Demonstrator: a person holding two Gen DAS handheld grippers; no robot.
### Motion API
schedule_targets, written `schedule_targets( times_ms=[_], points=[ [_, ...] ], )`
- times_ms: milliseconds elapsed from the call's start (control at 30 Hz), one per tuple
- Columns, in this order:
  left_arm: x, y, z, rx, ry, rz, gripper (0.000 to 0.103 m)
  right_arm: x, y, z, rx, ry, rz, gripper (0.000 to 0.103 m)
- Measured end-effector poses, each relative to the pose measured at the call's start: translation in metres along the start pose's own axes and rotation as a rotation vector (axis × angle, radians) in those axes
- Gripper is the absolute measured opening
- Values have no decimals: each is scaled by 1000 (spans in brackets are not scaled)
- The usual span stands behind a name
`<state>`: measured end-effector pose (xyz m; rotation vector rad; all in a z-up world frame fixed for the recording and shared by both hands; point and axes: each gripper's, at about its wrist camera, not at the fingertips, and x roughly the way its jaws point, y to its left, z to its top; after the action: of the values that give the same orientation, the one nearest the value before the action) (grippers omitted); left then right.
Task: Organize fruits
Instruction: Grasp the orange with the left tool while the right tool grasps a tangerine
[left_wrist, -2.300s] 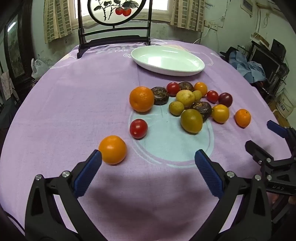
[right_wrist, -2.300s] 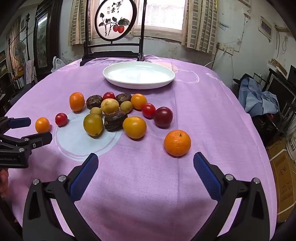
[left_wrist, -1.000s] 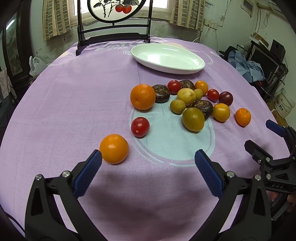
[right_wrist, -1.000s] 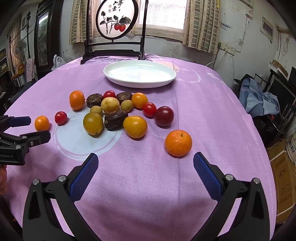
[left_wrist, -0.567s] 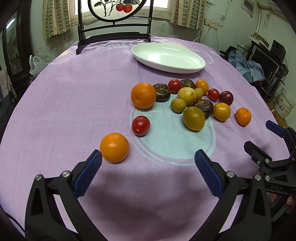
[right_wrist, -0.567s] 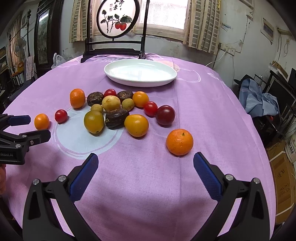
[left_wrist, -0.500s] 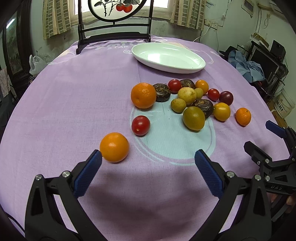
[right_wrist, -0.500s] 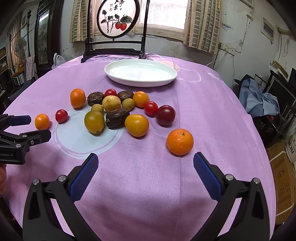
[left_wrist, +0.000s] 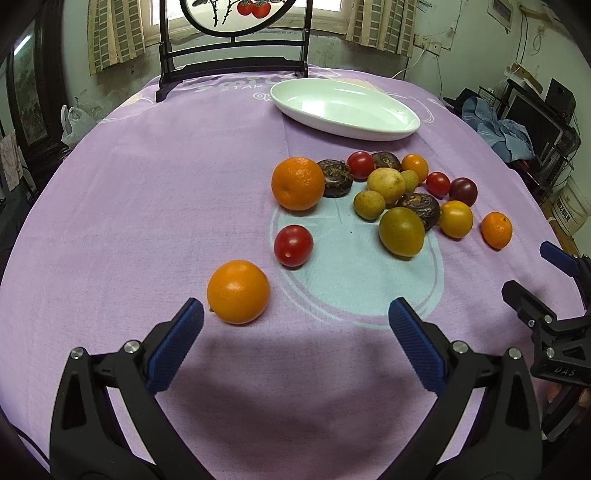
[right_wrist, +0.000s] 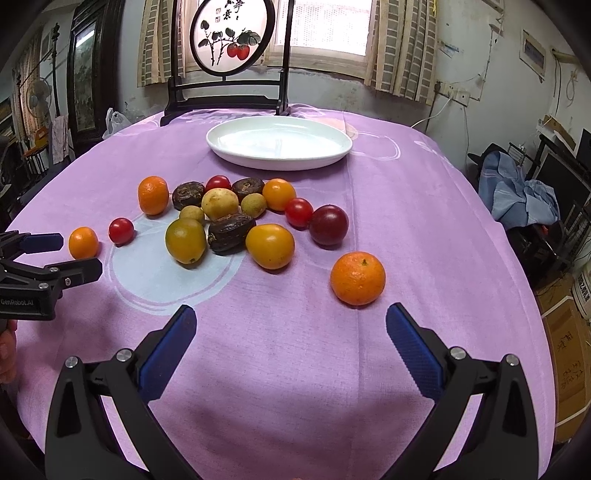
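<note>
Several small fruits lie on a purple tablecloth (left_wrist: 147, 206) in front of an empty white oval plate (left_wrist: 345, 109), which also shows in the right wrist view (right_wrist: 279, 144). My left gripper (left_wrist: 295, 321) is open and empty, just behind a lone orange fruit (left_wrist: 238, 291) and a red tomato (left_wrist: 293, 245). My right gripper (right_wrist: 291, 323) is open and empty, just behind a mandarin (right_wrist: 357, 278). The main cluster (right_wrist: 221, 218) holds tomatoes, dark fruits, yellow-green fruits and oranges.
A dark wooden stand with a round painted screen (right_wrist: 232, 33) rises behind the plate. The table's edge drops off to the right, where blue cloth (right_wrist: 517, 192) and boxes lie. Each gripper shows at the side of the other's view (left_wrist: 554, 325) (right_wrist: 40, 273).
Both grippers have crept slightly forward toward the fruits. The fruits themselves have not moved, and both grippers stay open.
</note>
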<state>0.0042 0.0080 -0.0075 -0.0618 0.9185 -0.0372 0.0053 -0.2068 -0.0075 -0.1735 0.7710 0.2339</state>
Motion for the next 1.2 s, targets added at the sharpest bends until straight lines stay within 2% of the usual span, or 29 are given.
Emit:
schedule_targets(
  times_ms=[533,733,800,900,967,1033,1067,1133,1200],
  points=[
    [2,-1,-1,11,3,-5,101,-2,0,0,-5,-4,5,102],
    [4,17,-5,-5,21,-35,101,-1,1,0,-5,-6,20,102],
    [8,20,-3,-8,32,-39,97,1,2,0,-7,-3,28,102],
    [17,20,-1,3,55,-47,85,3,2,-1,-14,2,40,102],
    [24,20,-1,3,71,-44,71,3,1,-2,-17,4,44,102],
    [25,19,1,9,58,-26,63,3,-2,-1,-16,2,48,102],
    [26,18,2,12,50,0,51,3,-5,-1,-15,4,51,102],
    [24,15,5,24,26,30,39,4,-10,-1,-11,8,56,102],
    [24,14,7,22,34,-7,39,5,-15,1,-7,11,60,102]
  ],
)
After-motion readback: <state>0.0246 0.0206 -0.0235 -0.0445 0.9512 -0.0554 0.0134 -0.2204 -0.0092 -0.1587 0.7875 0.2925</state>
